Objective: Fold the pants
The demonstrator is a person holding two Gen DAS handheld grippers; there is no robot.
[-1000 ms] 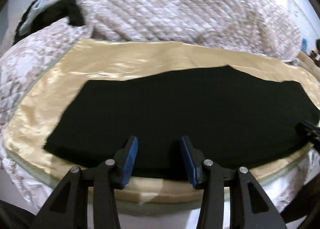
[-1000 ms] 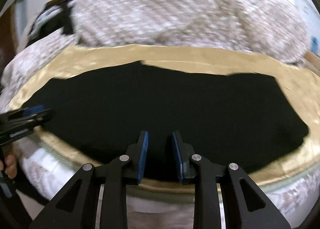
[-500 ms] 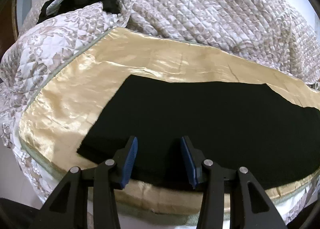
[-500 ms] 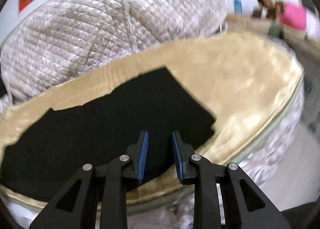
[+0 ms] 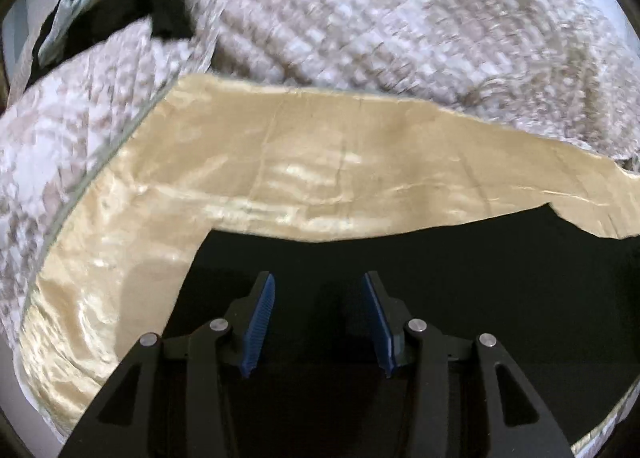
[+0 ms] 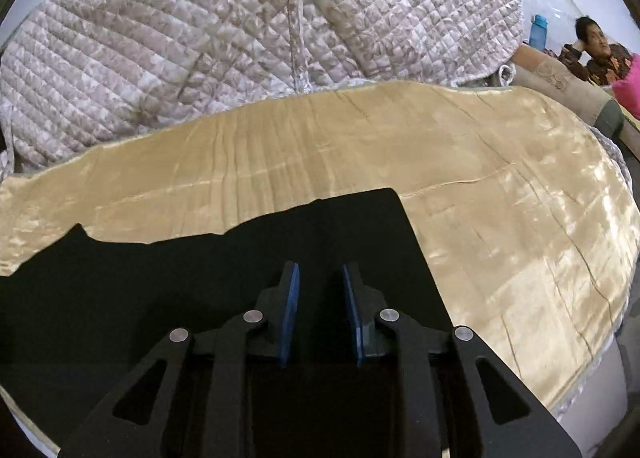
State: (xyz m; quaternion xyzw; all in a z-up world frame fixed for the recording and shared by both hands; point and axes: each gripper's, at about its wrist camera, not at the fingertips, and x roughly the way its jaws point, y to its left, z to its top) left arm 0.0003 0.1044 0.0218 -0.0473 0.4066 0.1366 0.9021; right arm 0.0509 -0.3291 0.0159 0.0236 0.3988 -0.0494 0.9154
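Left gripper [image 5: 318, 324] has moved in over the left end of the pants [image 5: 440, 278] since half a second ago: the black cloth now fills the lower centre and lower right of the left wrist view, where earlier its near edge lay just at the fingertips. Jaws stand well apart, nothing between the blue pads, and the gap looks unchanged across the frames. Whether the tips touch the cloth I can't tell.

Right gripper [image 6: 320, 316] has likewise advanced over the right end of the pants [image 6: 200, 278]; the squared corner now sits upper centre of the right wrist view, further up the frame than before. Jaws are parted by a narrower gap than the left's and hold nothing.

My read: both ends are lined up for a grasp, no pinch made yet, fold not started.

Materials:
- Pants: matte black, flat, one straight cut end on each side, and the far edge is wavy.
- Satin sheet [image 5: 280, 162]: shiny gold, slippery-looking, fine creases, under the pants; cloth will likely slide on it when dragged.
- Quilt [image 6: 240, 30]: pale diamond-stitched, puffy, heaped across the top of both views.
- Dark clothing [image 5: 160, 2] is bunched at upper left of the left view.
- Seated person [image 6: 596, 54] at upper right of the right view.
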